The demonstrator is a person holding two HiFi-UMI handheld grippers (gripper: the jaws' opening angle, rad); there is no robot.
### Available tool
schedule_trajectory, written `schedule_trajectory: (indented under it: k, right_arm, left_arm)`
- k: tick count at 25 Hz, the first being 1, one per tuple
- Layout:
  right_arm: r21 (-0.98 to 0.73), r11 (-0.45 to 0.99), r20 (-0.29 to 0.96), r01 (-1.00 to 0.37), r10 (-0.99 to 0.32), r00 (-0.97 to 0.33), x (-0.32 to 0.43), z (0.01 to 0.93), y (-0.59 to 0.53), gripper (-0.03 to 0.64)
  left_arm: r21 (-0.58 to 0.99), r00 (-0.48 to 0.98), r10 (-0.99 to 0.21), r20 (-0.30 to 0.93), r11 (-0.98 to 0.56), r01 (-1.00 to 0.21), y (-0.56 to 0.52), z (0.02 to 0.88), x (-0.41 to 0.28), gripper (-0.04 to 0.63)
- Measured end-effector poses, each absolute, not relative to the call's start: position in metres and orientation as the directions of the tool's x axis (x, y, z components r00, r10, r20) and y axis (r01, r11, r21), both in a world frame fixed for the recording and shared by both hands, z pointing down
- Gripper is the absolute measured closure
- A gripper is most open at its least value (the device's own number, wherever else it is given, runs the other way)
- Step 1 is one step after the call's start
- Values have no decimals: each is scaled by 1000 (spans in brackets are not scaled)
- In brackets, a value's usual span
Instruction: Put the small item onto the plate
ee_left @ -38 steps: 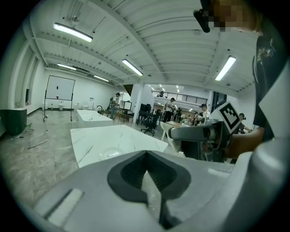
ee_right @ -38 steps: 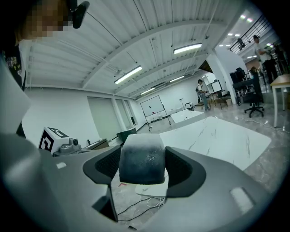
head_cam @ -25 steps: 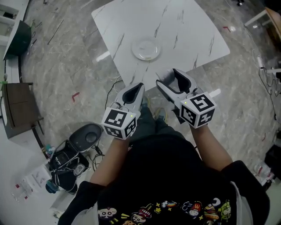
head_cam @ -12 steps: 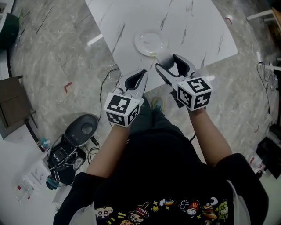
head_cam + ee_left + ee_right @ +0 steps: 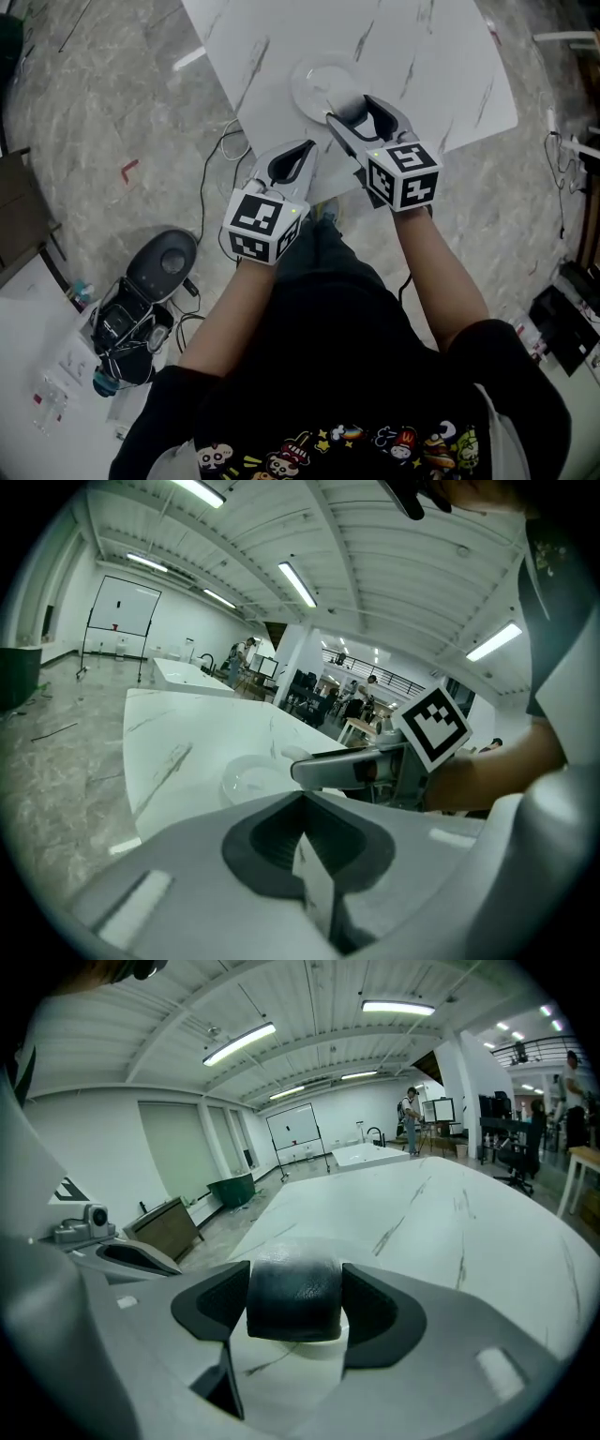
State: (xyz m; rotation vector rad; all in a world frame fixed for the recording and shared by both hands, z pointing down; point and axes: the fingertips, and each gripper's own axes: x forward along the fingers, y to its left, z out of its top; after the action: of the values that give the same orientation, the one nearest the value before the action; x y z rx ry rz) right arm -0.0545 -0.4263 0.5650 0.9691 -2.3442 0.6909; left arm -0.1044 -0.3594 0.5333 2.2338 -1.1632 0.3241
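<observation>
White marble table (image 5: 422, 56) fills the top of the head view, and a pale plate (image 5: 311, 80) lies near its 7 o'clock edge. The right gripper (image 5: 349, 109) hangs over the plate's 5 o'clock rim, jaws clenched on a small dark rounded item (image 5: 293, 1297). The left gripper (image 5: 298, 155) is at 8 o'clock from the right one, near the table edge, jaws pressed together with nothing between them.
</observation>
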Motion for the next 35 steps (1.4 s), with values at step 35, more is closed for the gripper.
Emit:
schedule_trajectory:
  k: [35]
  right_arm:
    - [-75, 718, 776, -692, -394, -492, -89, 643, -478, 278]
  left_arm:
    - [461, 555, -675, 487, -341, -819, -389, 576, -159, 595]
